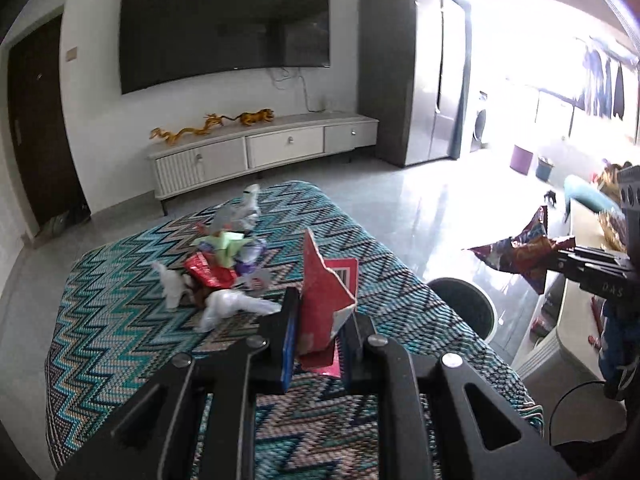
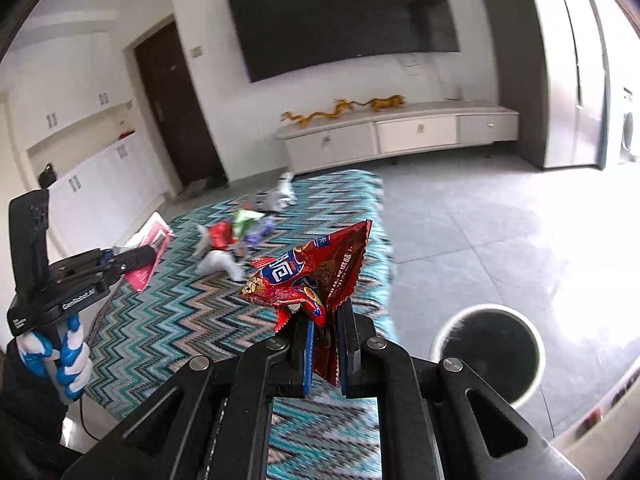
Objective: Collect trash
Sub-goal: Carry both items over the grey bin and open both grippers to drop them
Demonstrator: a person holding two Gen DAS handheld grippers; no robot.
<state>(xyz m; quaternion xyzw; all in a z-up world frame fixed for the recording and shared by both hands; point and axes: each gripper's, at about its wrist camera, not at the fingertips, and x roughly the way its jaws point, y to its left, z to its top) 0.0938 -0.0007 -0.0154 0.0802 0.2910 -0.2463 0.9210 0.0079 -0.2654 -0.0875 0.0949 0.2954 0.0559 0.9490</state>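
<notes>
My left gripper [image 1: 320,320] is shut on a torn red and pink card packet [image 1: 326,292], held above the zigzag-patterned cloth [image 1: 120,320]; the same left gripper [image 2: 150,258] and card packet [image 2: 150,248] show at the left of the right wrist view. My right gripper [image 2: 324,320] is shut on a crumpled red snack wrapper [image 2: 312,276], which also shows at the right of the left wrist view as the wrapper [image 1: 520,256] in the right gripper [image 1: 564,258]. A pile of loose wrappers [image 1: 220,268] lies on the cloth. A round white bin with a dark inside [image 2: 490,350] stands on the floor to the right.
A white low cabinet [image 1: 264,148] with golden figurines stands under a wall TV [image 1: 224,28]. A tall grey cupboard [image 1: 412,72] is at the right. Tiled floor [image 2: 500,232] lies beyond the cloth. A gloved hand [image 2: 64,356] holds the left gripper's handle.
</notes>
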